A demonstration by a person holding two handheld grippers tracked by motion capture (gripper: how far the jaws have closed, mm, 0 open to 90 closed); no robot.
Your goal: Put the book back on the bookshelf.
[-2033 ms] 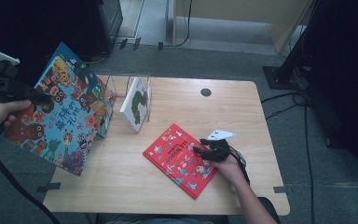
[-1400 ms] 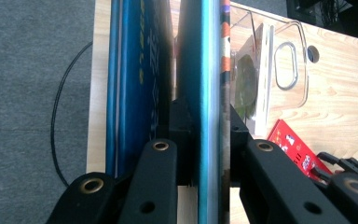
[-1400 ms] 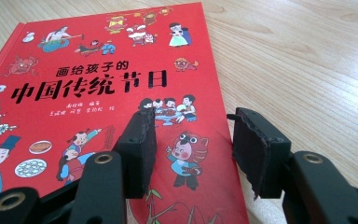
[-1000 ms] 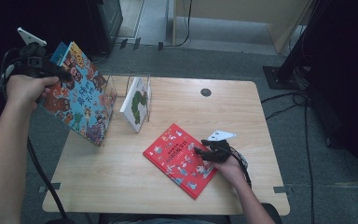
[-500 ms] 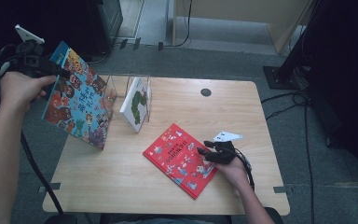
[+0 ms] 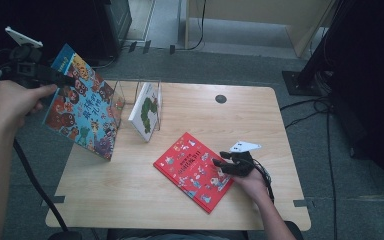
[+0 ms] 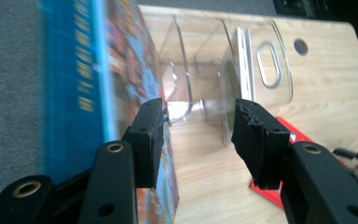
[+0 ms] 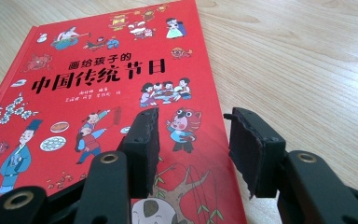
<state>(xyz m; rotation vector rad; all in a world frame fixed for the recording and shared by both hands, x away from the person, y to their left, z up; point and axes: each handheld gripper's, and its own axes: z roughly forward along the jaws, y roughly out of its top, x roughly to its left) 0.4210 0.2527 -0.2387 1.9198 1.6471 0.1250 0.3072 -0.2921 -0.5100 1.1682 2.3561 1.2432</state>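
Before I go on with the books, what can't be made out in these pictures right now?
- Blue book: whether its bottom edge sits inside the clear rack; high view, the cover hides it.
- Same book: cover blurred and cut by the edge in the left gripper view; contact with the left gripper unclear.
- White book: cover too small, high view.
- Red book: lower corners cut off, right gripper view.

The left claw touches the top edge of the blue picture book, which leans tilted against the clear rack on the counter. A white book stands in the rack. The right claw rests over the red book, lying flat.
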